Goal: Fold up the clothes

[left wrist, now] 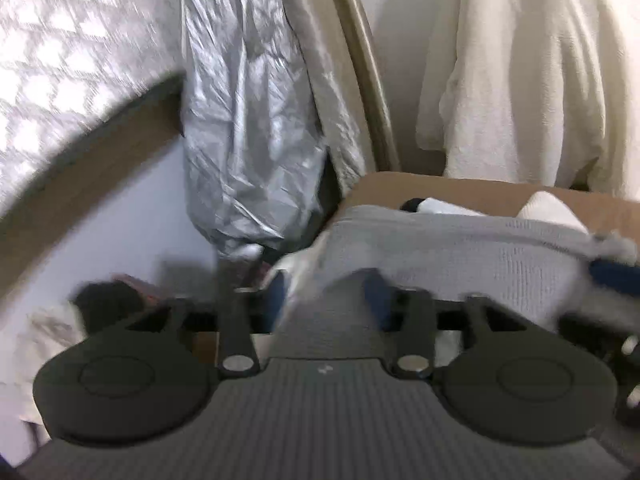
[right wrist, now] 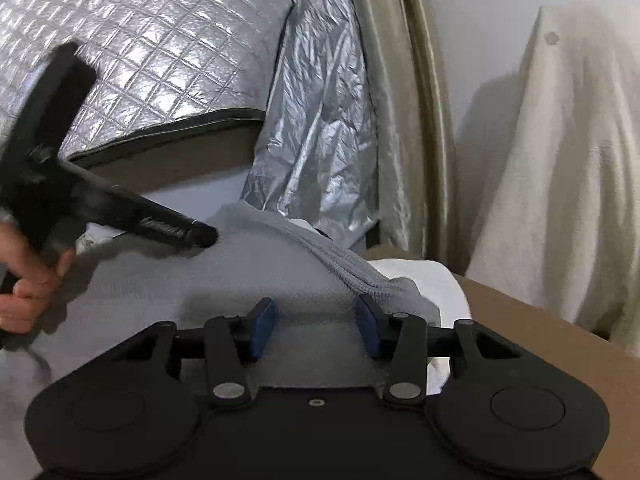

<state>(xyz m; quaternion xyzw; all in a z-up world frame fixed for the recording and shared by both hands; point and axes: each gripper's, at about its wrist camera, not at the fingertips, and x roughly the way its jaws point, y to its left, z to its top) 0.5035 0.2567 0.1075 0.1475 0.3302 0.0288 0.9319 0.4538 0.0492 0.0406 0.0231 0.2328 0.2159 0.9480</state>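
The right hand-held gripper (right wrist: 316,326) stands wide open, blue pads either side of the grey knit garment's (right wrist: 240,272) ribbed hem. The left hand-held gripper (right wrist: 200,236) presses the garment's far edge; its opening cannot be told. Risk: hem slipping out, garment bunching. Beyond the garment, a brown box (right wrist: 540,320) and silver cover (right wrist: 320,128) crowd close.

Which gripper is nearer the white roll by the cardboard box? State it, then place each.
Right. The right gripper sits just left of the white roll; the left gripper rests farther left on the gray knit.
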